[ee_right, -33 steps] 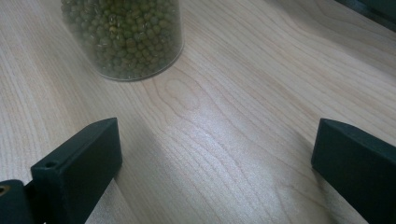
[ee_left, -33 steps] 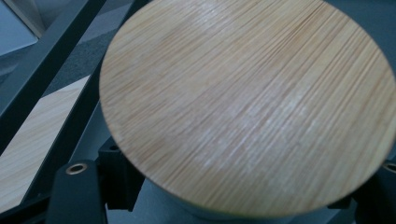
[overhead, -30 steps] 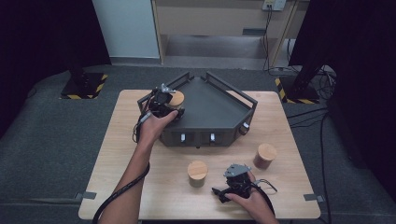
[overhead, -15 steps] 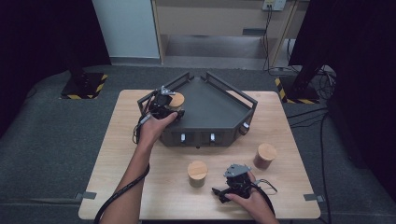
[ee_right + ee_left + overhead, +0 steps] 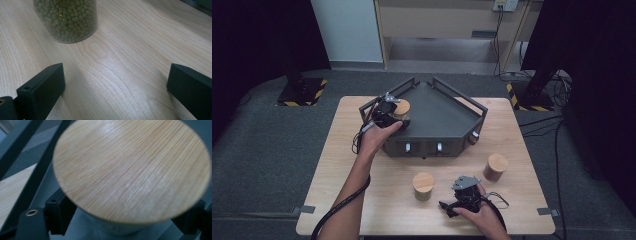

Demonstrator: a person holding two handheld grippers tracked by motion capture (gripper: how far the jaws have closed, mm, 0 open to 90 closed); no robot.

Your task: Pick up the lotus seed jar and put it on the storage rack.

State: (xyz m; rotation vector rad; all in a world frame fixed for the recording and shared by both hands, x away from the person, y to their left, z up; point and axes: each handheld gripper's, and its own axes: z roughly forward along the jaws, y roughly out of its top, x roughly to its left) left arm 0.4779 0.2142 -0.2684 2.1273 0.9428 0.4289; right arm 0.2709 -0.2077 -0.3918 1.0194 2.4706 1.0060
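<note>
Jar [image 5: 402, 107] at tray [image 5: 447, 117] left rail, left gripper [image 5: 393, 114] jaws opening around it.

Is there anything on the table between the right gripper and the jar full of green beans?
No. In the right gripper view, bare wooden table lies between the open right gripper and the jar of green beans.

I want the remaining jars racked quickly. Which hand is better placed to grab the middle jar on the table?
Right: the right gripper sits open beside that jar; the left gripper is at the rack.
</note>
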